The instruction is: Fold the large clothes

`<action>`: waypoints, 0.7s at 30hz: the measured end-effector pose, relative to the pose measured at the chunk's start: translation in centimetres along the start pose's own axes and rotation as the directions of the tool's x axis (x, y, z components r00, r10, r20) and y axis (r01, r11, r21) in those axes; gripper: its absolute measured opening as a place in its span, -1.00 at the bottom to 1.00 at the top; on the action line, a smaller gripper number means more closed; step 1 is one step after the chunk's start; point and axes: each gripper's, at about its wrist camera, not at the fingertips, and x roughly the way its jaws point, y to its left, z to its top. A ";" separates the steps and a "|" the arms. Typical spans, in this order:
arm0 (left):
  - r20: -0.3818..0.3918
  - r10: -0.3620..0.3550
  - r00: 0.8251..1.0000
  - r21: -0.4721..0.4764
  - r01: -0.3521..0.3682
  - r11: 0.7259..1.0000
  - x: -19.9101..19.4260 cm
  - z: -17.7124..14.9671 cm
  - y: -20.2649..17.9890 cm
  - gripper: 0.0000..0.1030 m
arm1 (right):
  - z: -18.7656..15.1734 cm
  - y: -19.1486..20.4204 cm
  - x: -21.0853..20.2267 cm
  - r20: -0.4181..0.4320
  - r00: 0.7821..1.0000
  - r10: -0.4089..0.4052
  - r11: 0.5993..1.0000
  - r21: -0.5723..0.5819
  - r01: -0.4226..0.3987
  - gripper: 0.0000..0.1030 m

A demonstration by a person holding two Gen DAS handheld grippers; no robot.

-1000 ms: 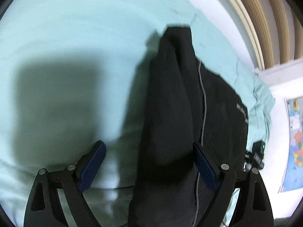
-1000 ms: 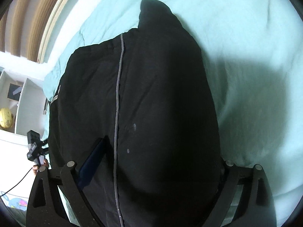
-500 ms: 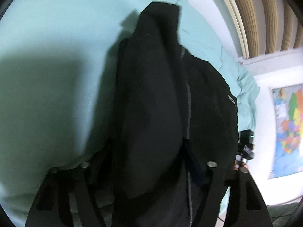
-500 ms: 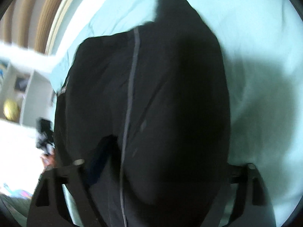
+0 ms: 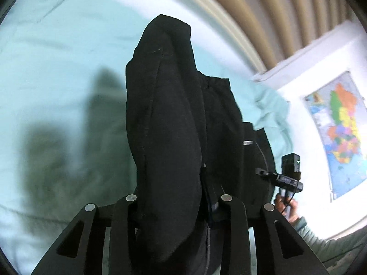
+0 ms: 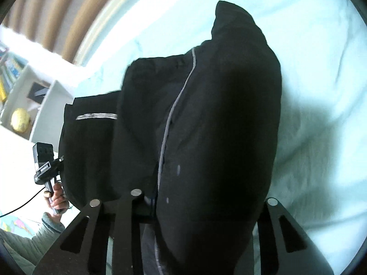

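A black garment (image 5: 167, 123) with grey piping (image 6: 167, 123) hangs bunched above the mint-green bed sheet (image 5: 57, 73). In the left wrist view my left gripper (image 5: 176, 198) has a thick fold of the cloth between its jaws, which are closing on it. In the right wrist view my right gripper (image 6: 201, 197) is likewise closing, with a wide bundle of the garment (image 6: 218, 114) between its jaws. The cloth hides its right finger. The garment spans from one gripper to the other and is lifted off the sheet (image 6: 321, 91).
A hand (image 5: 285, 206) holds the other gripper's handle (image 5: 290, 171) at the right. Beyond are a coloured map (image 5: 339, 133) on a white wall and a slatted wooden headboard (image 5: 286, 11). A white shelf (image 6: 45, 105) holds a yellow ball (image 6: 20, 121).
Both grippers went from wide open over the flat garment to closed on its cloth. They rose and lifted it off the bed, so it now hangs bunched.
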 end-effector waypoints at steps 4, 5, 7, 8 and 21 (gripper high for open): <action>0.050 -0.056 0.997 0.058 0.053 0.997 -1.9 -1.1 -2.9 -0.35 | -1.7 4.3 -4.1 0.069 0.997 0.016 0.999 -0.045 -0.012 -0.34; 0.059 -0.061 0.996 0.068 0.057 0.996 -2.1 -1.3 -3.5 -0.35 | -2.1 5.2 -5.0 0.081 0.997 0.016 0.998 -0.058 -0.011 -0.34; 0.081 -0.065 0.995 0.100 0.057 0.993 -3.2 -2.0 -4.7 -0.35 | -3.2 7.3 -7.4 0.104 0.994 0.020 0.996 -0.087 -0.011 -0.34; 0.092 -0.072 0.993 0.114 0.061 0.992 -4.0 -2.5 -5.2 -0.35 | -3.7 8.2 -8.4 0.110 0.994 0.021 0.995 -0.096 -0.010 -0.34; 0.096 -0.060 0.994 0.151 0.045 0.988 -14.2 -13.7 -10.5 -0.34 | -8.5 11.3 -11.1 0.101 0.994 -0.031 0.983 -0.180 0.049 -0.35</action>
